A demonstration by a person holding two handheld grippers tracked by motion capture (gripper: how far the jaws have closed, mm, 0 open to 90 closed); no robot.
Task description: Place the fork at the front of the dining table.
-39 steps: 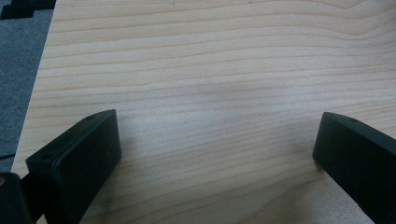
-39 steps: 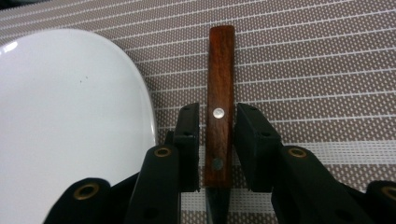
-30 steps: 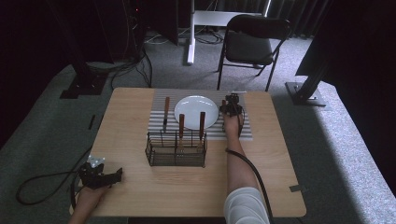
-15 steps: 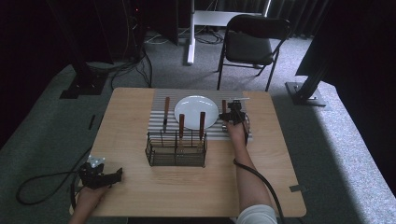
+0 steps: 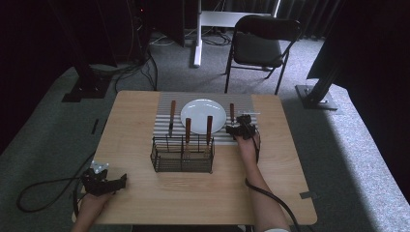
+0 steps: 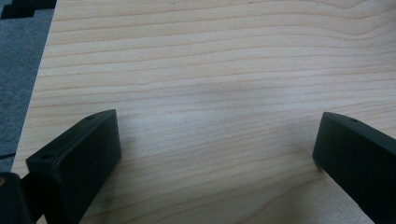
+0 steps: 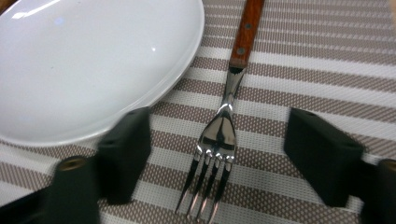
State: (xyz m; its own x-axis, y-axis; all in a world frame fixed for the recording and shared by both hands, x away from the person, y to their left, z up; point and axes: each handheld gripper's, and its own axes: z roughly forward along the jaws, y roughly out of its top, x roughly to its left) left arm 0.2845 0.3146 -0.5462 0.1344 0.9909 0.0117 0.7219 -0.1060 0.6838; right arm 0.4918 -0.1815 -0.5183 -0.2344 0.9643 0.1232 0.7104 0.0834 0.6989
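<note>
Right gripper view: right claw (image 7: 217,154) gapes wide astride the fork (image 7: 217,140); left claw (image 6: 215,154) open, empty.

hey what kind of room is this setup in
Probably a lab or recording studio staged as a dining setup: grey carpet, black curtains, a folding chair, and a wooden table set with a plate.

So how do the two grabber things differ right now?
The left gripper sits at the table's near left corner, with bare wood between its fingers. The right gripper is out over the striped placemat, fingers straddling a fork beside the white plate. Both are open.
</note>
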